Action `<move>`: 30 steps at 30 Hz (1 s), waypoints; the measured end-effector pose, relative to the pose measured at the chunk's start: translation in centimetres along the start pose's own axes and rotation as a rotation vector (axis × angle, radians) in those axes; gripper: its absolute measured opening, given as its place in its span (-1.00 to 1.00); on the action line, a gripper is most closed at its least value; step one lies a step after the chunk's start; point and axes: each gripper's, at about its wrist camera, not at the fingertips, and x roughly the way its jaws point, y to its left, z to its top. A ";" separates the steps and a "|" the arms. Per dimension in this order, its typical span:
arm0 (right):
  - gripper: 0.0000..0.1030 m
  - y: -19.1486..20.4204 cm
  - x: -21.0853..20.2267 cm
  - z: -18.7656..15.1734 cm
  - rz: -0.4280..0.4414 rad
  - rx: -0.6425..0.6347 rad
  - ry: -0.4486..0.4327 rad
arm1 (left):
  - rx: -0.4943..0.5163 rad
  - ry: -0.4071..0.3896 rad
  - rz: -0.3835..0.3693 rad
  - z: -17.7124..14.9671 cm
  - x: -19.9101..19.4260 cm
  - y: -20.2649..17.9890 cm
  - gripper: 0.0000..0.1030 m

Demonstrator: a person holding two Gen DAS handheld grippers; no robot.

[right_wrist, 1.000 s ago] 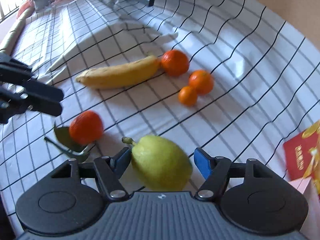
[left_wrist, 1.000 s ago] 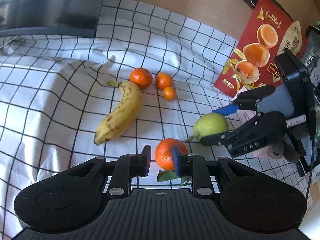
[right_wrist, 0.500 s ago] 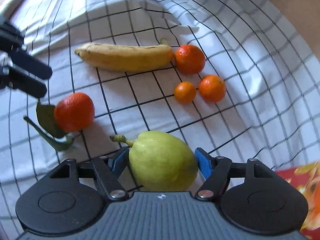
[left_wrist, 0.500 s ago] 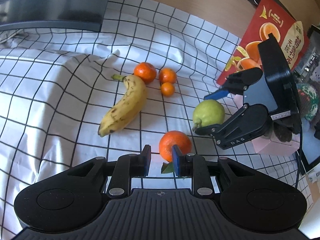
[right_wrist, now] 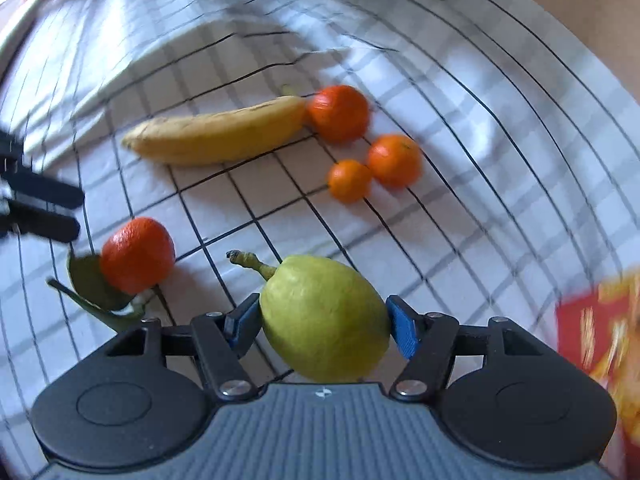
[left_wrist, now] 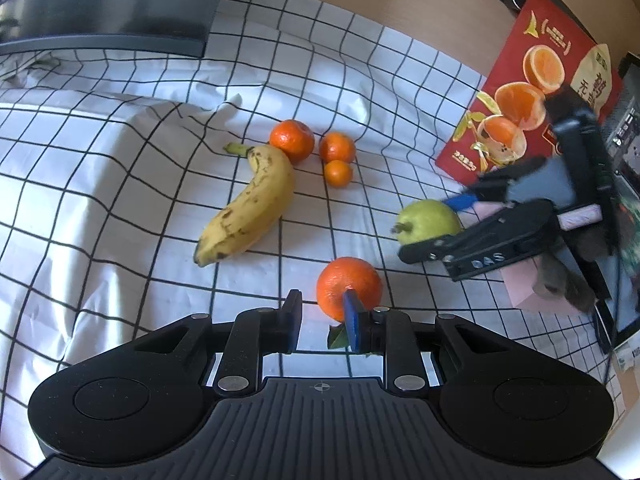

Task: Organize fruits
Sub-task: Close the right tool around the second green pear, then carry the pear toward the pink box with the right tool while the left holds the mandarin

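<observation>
From the left wrist camera, the left tool [left_wrist: 322, 326] sits at the bottom centre of the frame, its fingers drawn narrow with nothing between them. Just past its blue right pad lies a leafy orange [left_wrist: 349, 282], a green leaf peeking out underneath. The checked cloth [left_wrist: 120, 184] covers the counter. In the middle of the frame a spotted banana [left_wrist: 252, 206] lies at a slant, its stem end touching a large mandarin [left_wrist: 292, 140]. Just to the right sit a medium mandarin [left_wrist: 337, 147] and a small mandarin [left_wrist: 338, 173], touching each other. At the right, the right tool [left_wrist: 436, 224] is closed around a green pear [left_wrist: 430, 220], stem pointing left. Behind it, a red fruit box [left_wrist: 532, 92] leans at the upper right.

From the right wrist camera, which is blurred, the right tool [right_wrist: 322, 322] fills the bottom, and the pear [right_wrist: 326, 318] sits between its blue pads; the jaws have just been closing, and both pads now touch the pear's sides. The leafy orange [right_wrist: 138, 256] rests at the left on its leaf, near the tips of the left tool [right_wrist: 60, 212] at the left edge. The banana [right_wrist: 218, 132] lies across the upper middle, with the large mandarin [right_wrist: 339, 113] at its right end and the other two, medium [right_wrist: 395, 161] and small [right_wrist: 349, 181], lower right of it.
</observation>
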 end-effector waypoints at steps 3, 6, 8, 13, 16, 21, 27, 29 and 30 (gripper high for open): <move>0.29 -0.2 -1.5 -2.3 0.037 0.161 -0.033 | 0.016 0.009 -0.013 0.2 0.4 -0.8 -0.50; 0.29 -0.1 -3.3 -5.4 0.060 0.288 -0.061 | 0.044 0.021 -0.033 0.3 0.9 -2.0 -0.50; 0.29 0.2 -4.5 -7.5 0.057 0.347 -0.084 | 0.068 0.034 -0.060 0.2 1.3 -3.2 -0.50; 0.30 2.1 -8.0 -12.9 0.016 0.452 -0.207 | 0.104 0.091 -0.177 -0.5 3.2 -6.3 -0.50; 0.30 3.1 -8.8 -15.4 0.035 0.523 -0.266 | 0.123 0.121 -0.230 -0.8 4.2 -8.3 -0.50; 0.30 4.2 -8.8 -19.0 0.041 0.606 -0.324 | 0.195 0.161 -0.268 -1.1 5.2 -11.6 -0.55; 0.30 4.3 -9.2 -22.4 0.034 0.679 -0.400 | 0.243 0.199 -0.297 -1.3 5.6 -14.0 -0.55; 0.30 4.4 -9.5 -23.0 0.034 0.672 -0.407 | 0.266 0.199 -0.299 -1.4 5.6 -14.8 -0.55; 0.29 4.5 -9.8 -23.2 0.025 0.662 -0.408 | 0.271 0.201 -0.307 -1.4 5.7 -15.2 -0.55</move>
